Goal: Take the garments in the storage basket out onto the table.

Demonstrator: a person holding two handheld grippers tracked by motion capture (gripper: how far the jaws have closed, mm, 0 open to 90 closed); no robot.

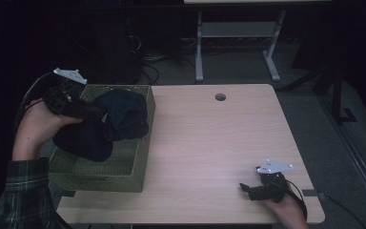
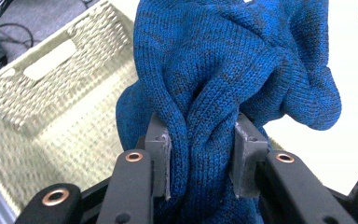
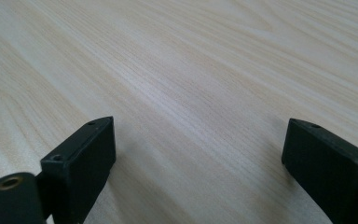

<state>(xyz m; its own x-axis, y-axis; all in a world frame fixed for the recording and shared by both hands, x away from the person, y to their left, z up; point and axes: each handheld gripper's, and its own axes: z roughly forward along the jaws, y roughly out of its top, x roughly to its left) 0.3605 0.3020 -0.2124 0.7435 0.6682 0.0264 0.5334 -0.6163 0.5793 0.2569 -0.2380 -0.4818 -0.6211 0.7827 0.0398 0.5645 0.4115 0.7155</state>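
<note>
No legible writing. Left gripper [image 2: 200, 161] is clamping a bunched blue knit garment [image 2: 228, 70] above the woven basket [image 1: 124, 179], frame left. Right gripper [image 3: 198, 158] is resting, jaws wide and empty, over the table [image 1: 209, 143], lower right.

Basket [image 1: 124, 179] sitting at left of table [image 1: 209, 143]; knit garment [image 1: 119, 117] hanging over it in my left claw [image 1: 88, 110]. My right claw [image 1: 246, 189] resting at lower right.
</note>
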